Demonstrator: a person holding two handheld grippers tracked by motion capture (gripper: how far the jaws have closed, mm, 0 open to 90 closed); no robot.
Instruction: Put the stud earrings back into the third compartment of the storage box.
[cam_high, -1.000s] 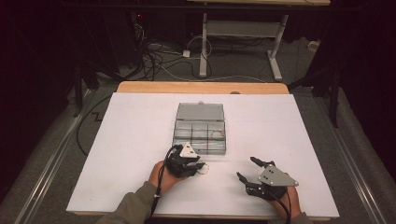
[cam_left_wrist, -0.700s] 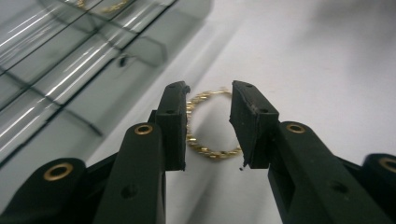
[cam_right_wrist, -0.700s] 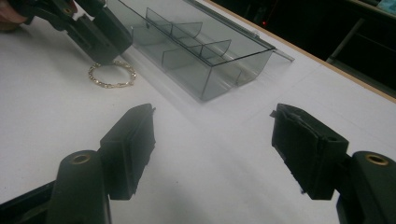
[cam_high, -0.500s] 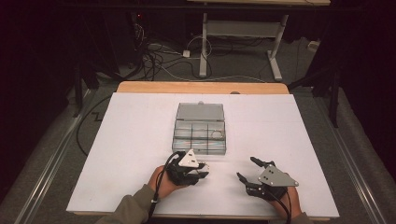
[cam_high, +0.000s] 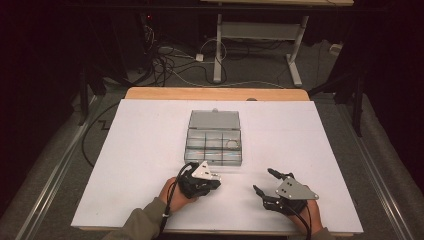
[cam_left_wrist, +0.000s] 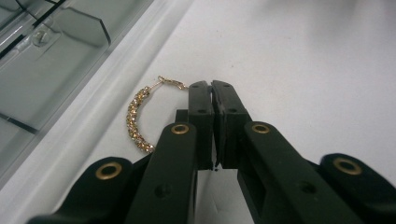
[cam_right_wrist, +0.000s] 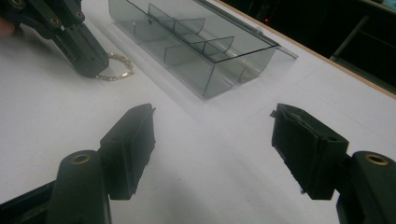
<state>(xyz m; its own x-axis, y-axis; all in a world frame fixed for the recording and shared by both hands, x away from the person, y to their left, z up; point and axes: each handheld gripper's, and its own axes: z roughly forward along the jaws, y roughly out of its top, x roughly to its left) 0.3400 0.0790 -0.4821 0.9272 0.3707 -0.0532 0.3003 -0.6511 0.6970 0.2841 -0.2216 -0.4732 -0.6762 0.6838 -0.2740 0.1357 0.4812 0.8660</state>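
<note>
Beside one organizer box (cam_high: 214, 142), left fingers (cam_left_wrist: 212, 100) pinch one bracelet (cam_left_wrist: 136, 119); right fingers (cam_right_wrist: 212, 144) spread.

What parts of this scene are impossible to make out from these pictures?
- Gold bracelet: in the left gripper view the left tongs, shut, cover part of it, so the grip itself is hidden.
- Clear organizer box: in the high view, the small thing in its right compartment is too small to name.
- Right tongs: open, nothing between them.

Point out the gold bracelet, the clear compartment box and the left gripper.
gold bracelet (cam_left_wrist: 135, 116), left gripper view, middle of its beaded curve.
clear compartment box (cam_high: 214, 121), high view, its open lid.
left gripper (cam_left_wrist: 212, 88), left gripper view, tips of its closed jaws.
</note>
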